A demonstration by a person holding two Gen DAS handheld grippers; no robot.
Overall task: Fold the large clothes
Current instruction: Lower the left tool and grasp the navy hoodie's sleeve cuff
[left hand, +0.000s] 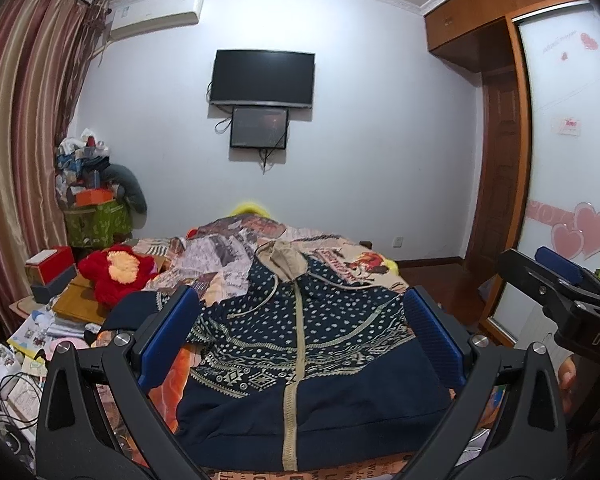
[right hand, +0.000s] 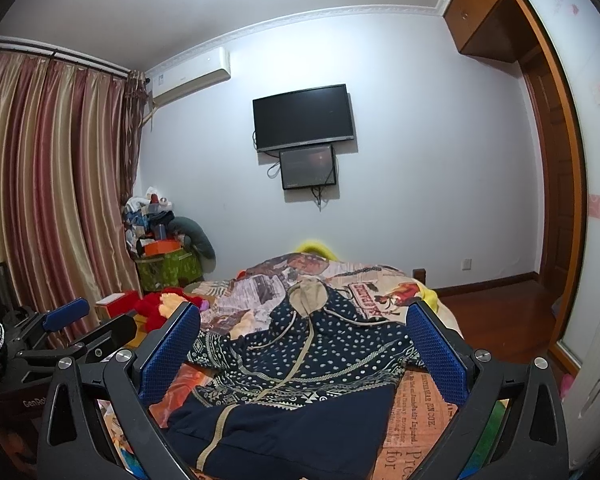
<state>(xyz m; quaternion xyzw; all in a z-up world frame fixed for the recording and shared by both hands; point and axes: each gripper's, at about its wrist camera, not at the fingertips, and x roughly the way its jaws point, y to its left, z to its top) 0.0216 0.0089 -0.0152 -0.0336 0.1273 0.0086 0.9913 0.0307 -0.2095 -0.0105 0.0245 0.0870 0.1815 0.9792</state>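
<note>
Hoodie [left hand: 300,344] lies flat on the bed [left hand: 228,256], zipper up; your left gripper [left hand: 302,340] and right gripper [right hand: 304,350] hover above, fingers spread, gripping nothing.

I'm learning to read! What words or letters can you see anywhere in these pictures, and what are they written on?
"DAS": on the black body of the right gripper, seen from the left wrist camera.
"GenRo", cut off: on the left gripper, seen from the right wrist camera.
Newspaper-style print on the bedspread: mostly too blurred to read; "for" shows.
Wardrobe door sticker and script: too small to read.
</note>
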